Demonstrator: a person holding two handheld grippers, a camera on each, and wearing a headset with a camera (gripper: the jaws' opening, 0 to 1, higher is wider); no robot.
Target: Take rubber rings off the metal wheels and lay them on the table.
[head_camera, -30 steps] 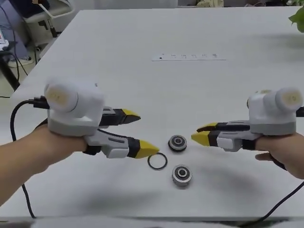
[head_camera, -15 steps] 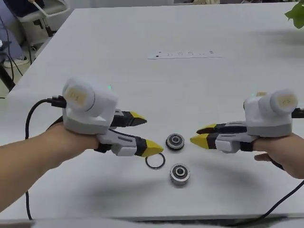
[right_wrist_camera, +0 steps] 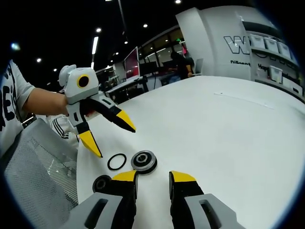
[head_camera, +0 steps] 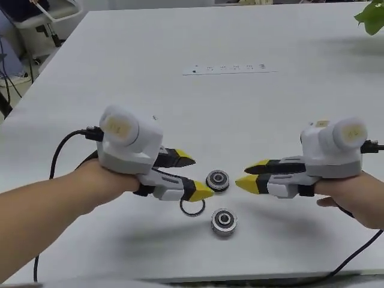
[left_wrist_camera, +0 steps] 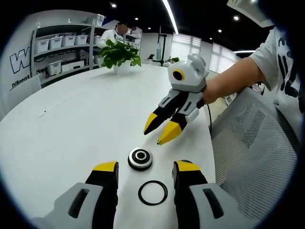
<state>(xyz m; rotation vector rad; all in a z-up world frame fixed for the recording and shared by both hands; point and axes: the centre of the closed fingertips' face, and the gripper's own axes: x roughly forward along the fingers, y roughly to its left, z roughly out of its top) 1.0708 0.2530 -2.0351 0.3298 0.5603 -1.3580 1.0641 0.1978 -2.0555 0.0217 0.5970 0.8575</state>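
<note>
I count two wheels: first wheel (head_camera: 217,180) between the facing jaws, second wheel (head_camera: 224,220) below; one rubber ring (head_camera: 192,208) by left gripper (head_camera: 201,176). It and right gripper (head_camera: 243,176) gape, empty. Wall sign (right_wrist_camera: 236,45) begins "W".

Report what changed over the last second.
The left claw slid right toward the far wheel, its near tip now over the loose rubber ring. Nothing was gripped or released. The right claw, the near wheel, the far wheel and the ring kept their places.

The left claw (head_camera: 201,176) moves in toward the upper metal wheel (head_camera: 217,180). Its lower yellow tip now overlaps the loose rubber ring (head_camera: 192,215). The gap to the right claw (head_camera: 242,176) narrows.
</note>
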